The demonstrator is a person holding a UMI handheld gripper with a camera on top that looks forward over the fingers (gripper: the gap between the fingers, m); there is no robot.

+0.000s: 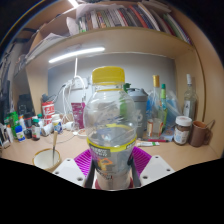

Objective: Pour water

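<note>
Two fingers of the gripper rise from the bottom centre of the frame, their purple pads pressed against either side of a clear plastic bottle — the fingers are clamped on it, holding it upright in the middle of the view. This bottle has a yellow cap at the frame's centre, a yellow band of label low on its body just above the fingers, and it is see-through enough that the desk clutter shows blurred through it. Behind it runs a light wooden table, crowded along its back edge. At the left of the frame stand many small jars and bottles, among them a white container with a red label. In the lower left, just beside the left finger, sits a small round cup on the tabletop. To the right of the held bottle stand taller bottles, a jar with a white lid and, at the far right, a brown mug — whether any touch each other I cannot tell. Across the upper part of the frame a shelf carries a row of books, and a strip light glows beneath it at upper left.
</note>
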